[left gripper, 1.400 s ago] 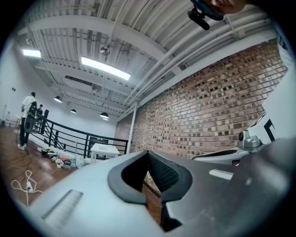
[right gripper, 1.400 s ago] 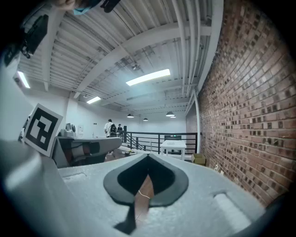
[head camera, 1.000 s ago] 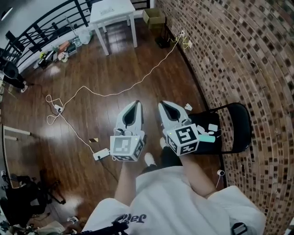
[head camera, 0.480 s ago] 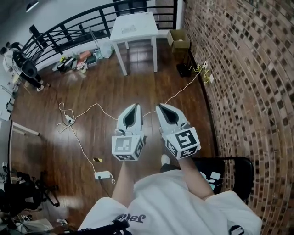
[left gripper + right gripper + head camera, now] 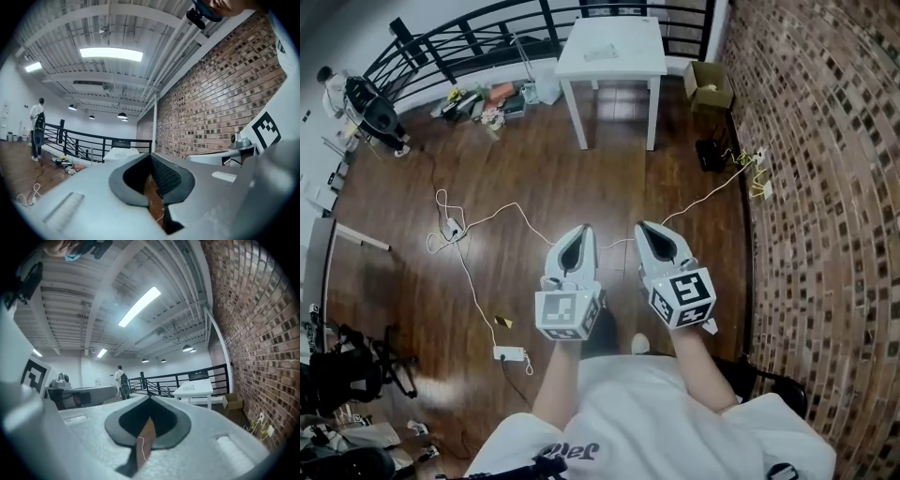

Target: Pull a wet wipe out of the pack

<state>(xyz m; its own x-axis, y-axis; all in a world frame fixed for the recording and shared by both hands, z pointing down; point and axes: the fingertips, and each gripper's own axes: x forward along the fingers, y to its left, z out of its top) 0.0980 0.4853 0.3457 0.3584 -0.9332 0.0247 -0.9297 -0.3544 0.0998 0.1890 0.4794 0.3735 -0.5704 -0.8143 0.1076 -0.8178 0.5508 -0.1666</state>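
Both grippers are held level, side by side, in front of the person's body above a dark wooden floor. My left gripper (image 5: 584, 229) has its jaws together with nothing between them. My right gripper (image 5: 643, 226) is shut and empty too. A white table (image 5: 615, 62) stands far ahead by the railing, with a small flat pale thing (image 5: 602, 53) on its top; I cannot tell whether this is the wipe pack. The same table (image 5: 194, 389) shows beyond the right gripper (image 5: 150, 398), and the table (image 5: 119, 153) shows small past the left gripper (image 5: 151, 155).
A brick wall (image 5: 825, 159) runs along the right. A black railing (image 5: 478, 28) closes the far side, with clutter (image 5: 483, 101) at its foot. A white cable (image 5: 487, 220) and power strip (image 5: 509, 353) lie on the floor. A cardboard box (image 5: 709, 84) sits beside the table. A person (image 5: 356, 98) stands far left.
The person has walked toward the white table, which now sits closer and more central. The black chair has dropped back to the lower right edge. Both grippers kept their shut, side-by-side pose.
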